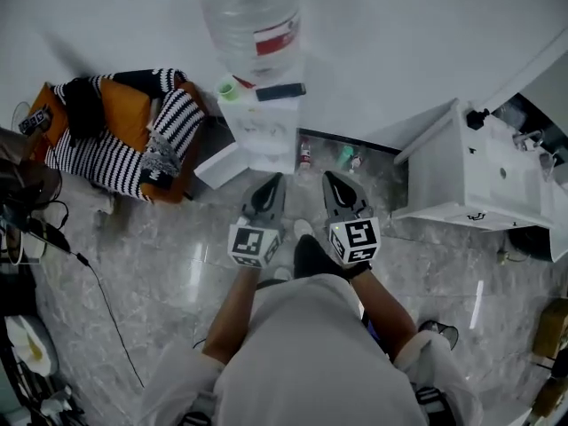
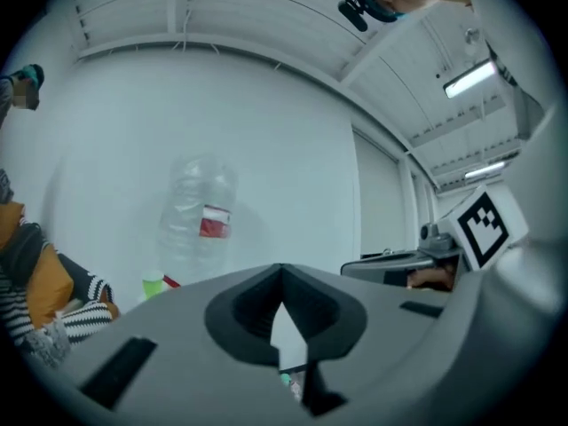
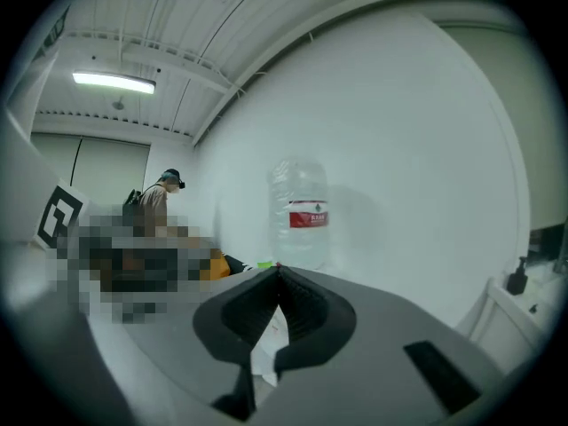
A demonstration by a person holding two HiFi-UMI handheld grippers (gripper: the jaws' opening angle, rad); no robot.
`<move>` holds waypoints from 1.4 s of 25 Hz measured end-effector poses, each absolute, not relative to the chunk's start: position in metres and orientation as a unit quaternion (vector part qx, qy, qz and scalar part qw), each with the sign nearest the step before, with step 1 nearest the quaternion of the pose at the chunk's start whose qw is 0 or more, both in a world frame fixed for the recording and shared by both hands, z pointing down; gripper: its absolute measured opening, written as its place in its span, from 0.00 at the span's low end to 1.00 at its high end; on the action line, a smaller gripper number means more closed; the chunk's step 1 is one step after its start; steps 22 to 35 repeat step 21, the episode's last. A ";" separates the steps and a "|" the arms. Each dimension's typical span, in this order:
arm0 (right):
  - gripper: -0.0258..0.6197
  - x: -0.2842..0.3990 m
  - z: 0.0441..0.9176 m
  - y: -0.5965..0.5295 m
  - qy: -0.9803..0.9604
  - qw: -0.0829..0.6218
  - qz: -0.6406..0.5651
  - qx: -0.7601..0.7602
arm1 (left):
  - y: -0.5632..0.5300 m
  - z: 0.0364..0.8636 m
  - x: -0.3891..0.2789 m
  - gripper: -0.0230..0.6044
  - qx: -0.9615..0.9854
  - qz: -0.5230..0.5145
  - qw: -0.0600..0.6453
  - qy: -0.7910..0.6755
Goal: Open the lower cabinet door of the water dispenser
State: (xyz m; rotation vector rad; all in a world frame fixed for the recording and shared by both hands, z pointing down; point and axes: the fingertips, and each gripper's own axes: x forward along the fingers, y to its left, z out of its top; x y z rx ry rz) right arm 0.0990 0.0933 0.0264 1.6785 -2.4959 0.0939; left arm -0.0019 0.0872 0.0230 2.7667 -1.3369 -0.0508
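Fingers of my left gripper and right gripper are pressed together, holding nothing. Far ahead stands the water dispenser, by the wall; its lower door looks swung open to the left. I think opening is done, so next I only keep clear.

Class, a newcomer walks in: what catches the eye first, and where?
The big clear water bottle atop the white dispenser by the far wall stands out first. In front of it, the left gripper and right gripper are held side by side, jaws shut and empty. A striped cloth drapes an orange chair at left.
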 end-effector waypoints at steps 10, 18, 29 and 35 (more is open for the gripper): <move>0.06 0.115 -0.008 0.109 -0.828 0.044 0.010 0.558 | 0.111 0.003 0.009 0.04 0.900 -0.028 0.032 -0.434; 0.06 0.095 -0.004 0.124 -0.842 0.053 0.006 0.536 | 0.120 0.009 -0.002 0.04 0.898 -0.031 0.042 -0.437; 0.06 0.088 -0.001 0.126 -0.845 0.055 0.001 0.532 | 0.122 0.013 -0.008 0.04 0.897 -0.036 0.047 -0.438; 0.06 0.088 -0.001 0.126 -0.845 0.055 0.001 0.532 | 0.122 0.013 -0.008 0.04 0.897 -0.036 0.047 -0.438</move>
